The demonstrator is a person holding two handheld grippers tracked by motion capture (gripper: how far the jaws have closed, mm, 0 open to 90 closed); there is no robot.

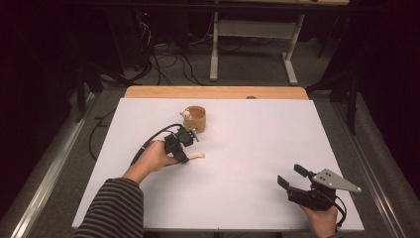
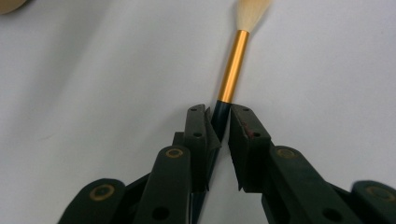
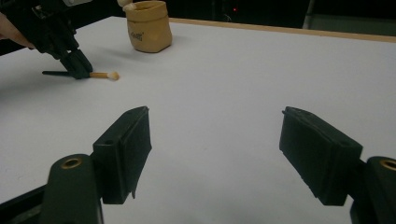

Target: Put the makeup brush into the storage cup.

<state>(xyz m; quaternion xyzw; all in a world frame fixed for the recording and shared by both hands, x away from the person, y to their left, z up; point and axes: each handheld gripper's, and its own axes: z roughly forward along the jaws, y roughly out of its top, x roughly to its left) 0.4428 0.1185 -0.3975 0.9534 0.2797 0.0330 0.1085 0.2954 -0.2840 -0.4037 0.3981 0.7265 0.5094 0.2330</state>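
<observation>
Already the left tool (image 2: 223,122) pinched the brush (image 2: 232,65) by its dark handle, ready to lift; the right tool (image 3: 215,154) waited wide open, empty.

I count one brush (image 2: 232,65) on my table (image 1: 257,148), the one with a gold ferrule, a pale tuft and a dark handle. I count one tan cup (image 1: 196,119) at the far side, and one small pale tip pokes over its rim; what it belongs to I cannot tell. I have two grippers: the left gripper (image 2: 223,122) and the right gripper (image 3: 215,156). One table, then.
</observation>
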